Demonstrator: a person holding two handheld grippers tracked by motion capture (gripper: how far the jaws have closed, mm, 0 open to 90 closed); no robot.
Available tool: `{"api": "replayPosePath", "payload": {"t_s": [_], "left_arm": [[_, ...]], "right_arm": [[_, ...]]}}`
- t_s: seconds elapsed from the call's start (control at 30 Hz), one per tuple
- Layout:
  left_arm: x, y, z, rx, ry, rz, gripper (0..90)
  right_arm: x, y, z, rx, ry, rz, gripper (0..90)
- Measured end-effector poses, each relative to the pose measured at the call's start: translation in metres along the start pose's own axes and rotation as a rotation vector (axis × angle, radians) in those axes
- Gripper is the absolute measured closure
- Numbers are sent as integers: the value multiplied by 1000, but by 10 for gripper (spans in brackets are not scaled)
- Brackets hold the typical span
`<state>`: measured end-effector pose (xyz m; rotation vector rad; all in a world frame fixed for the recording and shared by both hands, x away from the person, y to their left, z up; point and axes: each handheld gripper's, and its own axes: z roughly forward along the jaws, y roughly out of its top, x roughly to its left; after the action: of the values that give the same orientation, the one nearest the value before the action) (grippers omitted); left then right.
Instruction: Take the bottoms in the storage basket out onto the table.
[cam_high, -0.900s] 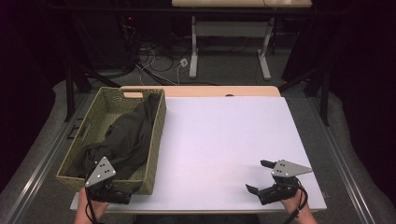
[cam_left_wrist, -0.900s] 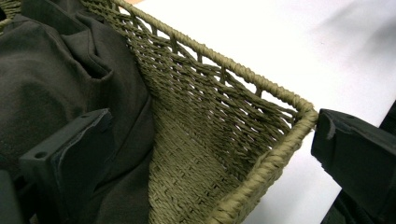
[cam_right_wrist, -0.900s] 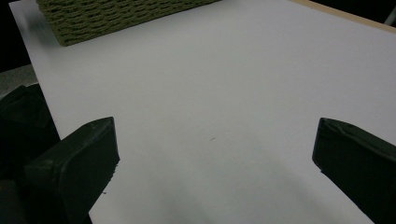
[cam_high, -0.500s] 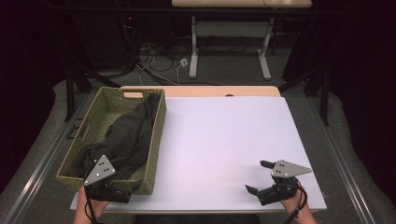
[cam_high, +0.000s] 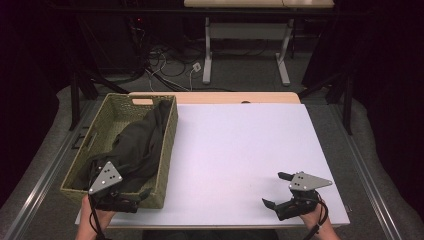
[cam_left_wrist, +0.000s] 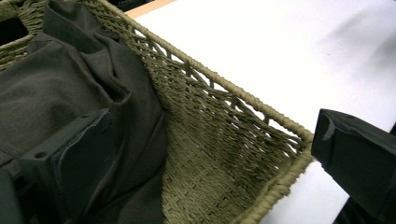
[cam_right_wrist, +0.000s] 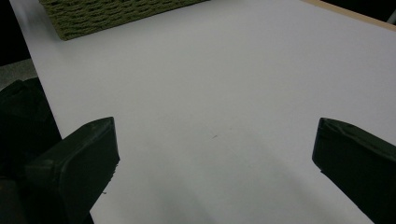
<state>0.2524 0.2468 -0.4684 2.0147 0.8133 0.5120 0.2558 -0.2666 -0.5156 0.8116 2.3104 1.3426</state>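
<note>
A woven green basket (cam_high: 169, 150) stands at the table's left with a dark cloth (cam_high: 136, 145) heaped inside it. My left gripper (cam_high: 131, 196) is at the basket's near right corner, open wide. In the left gripper view its jaws straddle the basket rim (cam_left_wrist: 243, 95): one jaw lies over the dark cloth (cam_left_wrist: 70, 84), the other outside above the white table, and the left gripper (cam_left_wrist: 210, 144) holds nothing. My right gripper (cam_high: 272, 189) hovers open near the table's front right edge. Bare white tabletop lies between the jaws of the right gripper (cam_right_wrist: 215, 140).
The white table (cam_high: 240, 145) stretches from the basket to the right edge. The basket's side (cam_right_wrist: 116, 14) shows far off in the right gripper view. Beyond the table are floor cables (cam_high: 175, 60) and white desk legs (cam_high: 207, 50).
My left gripper has edged slightly forward at the basket's near corner. The right gripper has stayed put.
</note>
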Motion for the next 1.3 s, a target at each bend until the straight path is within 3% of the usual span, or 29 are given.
{"api": "replayPosePath", "payload": {"t_s": [0.47,0.7,1.3], "left_arm": [[8,14,-1,26,16,7,1],[12,16,2,62,31,12,1],[35,23,-2,92,59,-1,1]], "right_arm": [[0,0,-1,-1,-12,-2,1],[1,0,-1,-5,-12,1,1],[0,-1,2,9,-14,-1,2]]}}
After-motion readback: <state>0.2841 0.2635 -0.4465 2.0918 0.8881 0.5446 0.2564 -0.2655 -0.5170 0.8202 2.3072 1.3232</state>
